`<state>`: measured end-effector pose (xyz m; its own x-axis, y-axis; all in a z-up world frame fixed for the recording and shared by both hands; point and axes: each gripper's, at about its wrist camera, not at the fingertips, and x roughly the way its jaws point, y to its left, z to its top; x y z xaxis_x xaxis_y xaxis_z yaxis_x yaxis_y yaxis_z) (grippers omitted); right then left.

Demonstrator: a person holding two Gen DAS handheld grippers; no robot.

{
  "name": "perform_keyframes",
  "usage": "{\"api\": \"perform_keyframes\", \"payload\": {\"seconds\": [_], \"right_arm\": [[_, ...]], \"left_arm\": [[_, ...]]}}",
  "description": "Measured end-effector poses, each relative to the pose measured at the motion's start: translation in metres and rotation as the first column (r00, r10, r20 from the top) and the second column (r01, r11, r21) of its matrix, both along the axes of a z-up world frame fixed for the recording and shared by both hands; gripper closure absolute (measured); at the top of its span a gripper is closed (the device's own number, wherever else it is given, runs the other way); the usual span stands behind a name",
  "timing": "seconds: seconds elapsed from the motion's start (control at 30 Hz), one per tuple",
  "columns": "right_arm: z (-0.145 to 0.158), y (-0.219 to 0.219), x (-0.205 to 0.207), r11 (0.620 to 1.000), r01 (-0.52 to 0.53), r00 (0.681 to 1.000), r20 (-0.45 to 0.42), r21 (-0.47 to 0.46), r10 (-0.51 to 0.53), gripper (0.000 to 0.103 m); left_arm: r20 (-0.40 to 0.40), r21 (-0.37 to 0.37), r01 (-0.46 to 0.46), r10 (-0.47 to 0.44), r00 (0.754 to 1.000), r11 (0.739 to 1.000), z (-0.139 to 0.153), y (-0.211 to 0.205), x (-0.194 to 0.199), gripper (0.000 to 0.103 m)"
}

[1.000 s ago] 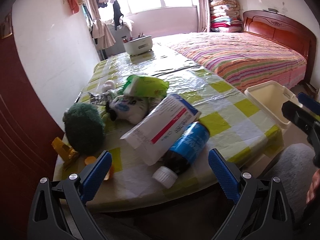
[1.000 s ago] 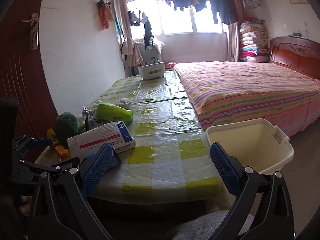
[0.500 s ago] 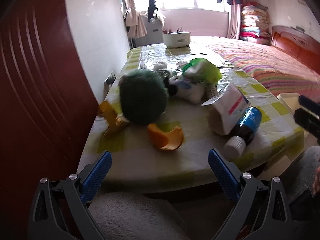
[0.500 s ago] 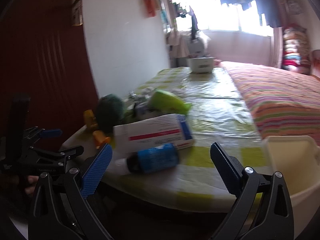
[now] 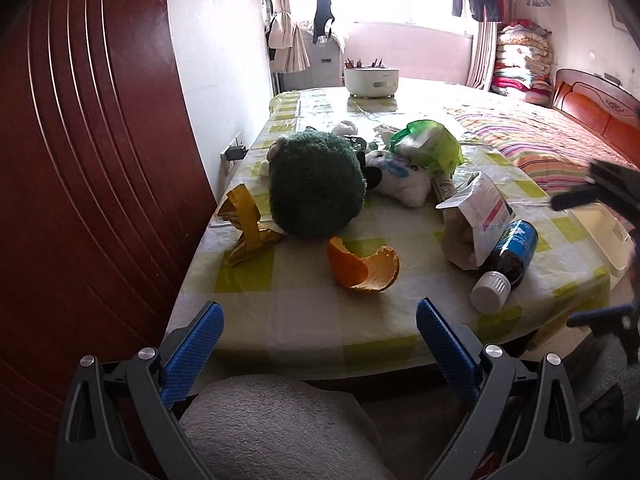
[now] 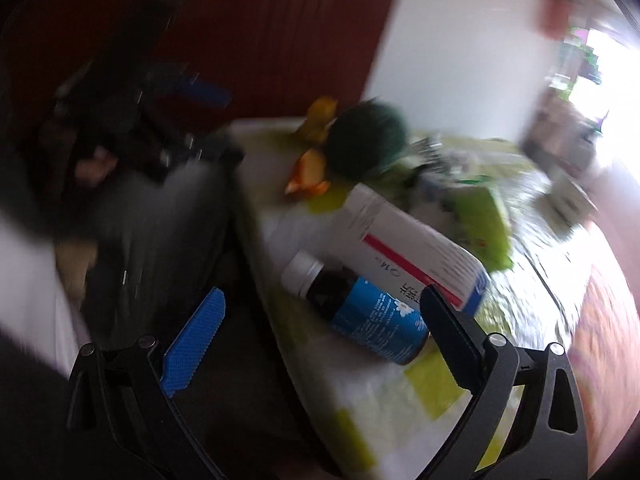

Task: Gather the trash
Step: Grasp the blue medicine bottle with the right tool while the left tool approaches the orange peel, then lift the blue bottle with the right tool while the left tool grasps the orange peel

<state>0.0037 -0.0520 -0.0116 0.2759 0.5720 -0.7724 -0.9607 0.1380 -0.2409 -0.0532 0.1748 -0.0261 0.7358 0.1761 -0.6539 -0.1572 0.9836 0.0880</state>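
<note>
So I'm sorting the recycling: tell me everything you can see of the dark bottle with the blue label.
The dark bottle with the blue label looks like brown glass or plastic. Its white ribbed screw cap is on and points toward the table's near edge. It lies on its side on the yellow-checked tablecloth, and the white carton with a red stripe rests against it. No fingers touch it.

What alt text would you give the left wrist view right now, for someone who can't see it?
The open left gripper hangs short of a checked table strewn with trash: orange peel nearest, a banana peel left, a lying blue-labelled bottle and white box right. A green plush ball sits behind.
</note>
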Motion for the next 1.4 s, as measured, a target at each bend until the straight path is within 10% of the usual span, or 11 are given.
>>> {"api": "perform_keyframes", "payload": {"seconds": [0.27,0.63,0.9,1.1,1.4], "right_arm": [[-0.016,0.04,0.039,0.934,-0.225,0.971,-0.147,-0.278,0.19,0.009],[-0.046,0.062,0.069,0.83,-0.295,0.953,-0.207,-0.474,0.22,0.051],[-0.042,0.046,0.084,0.924,-0.184,0.959,-0.267,-0.335,0.094,0.06],[-0.013,0.002,0.078,0.998,-0.019,0.947,-0.322,-0.055,0.0,0.061],[0.011,-0.05,0.036,0.898,0.249,0.916,-0.389,0.364,-0.097,0.061]], "left_arm": [[-0.013,0.013,-0.015,0.015,1.0,1.0,-0.003,-0.001,0.001,0.009],[-0.033,0.008,-0.051,0.051,0.998,0.999,-0.007,0.008,0.009,0.009],[-0.049,0.007,-0.043,0.043,0.998,0.999,-0.011,0.006,0.018,0.009],[-0.062,-0.081,-0.034,0.029,0.998,0.996,-0.011,0.01,0.028,0.009],[-0.14,-0.233,-0.08,0.048,0.989,0.969,-0.026,0.021,0.064,0.009]]}}
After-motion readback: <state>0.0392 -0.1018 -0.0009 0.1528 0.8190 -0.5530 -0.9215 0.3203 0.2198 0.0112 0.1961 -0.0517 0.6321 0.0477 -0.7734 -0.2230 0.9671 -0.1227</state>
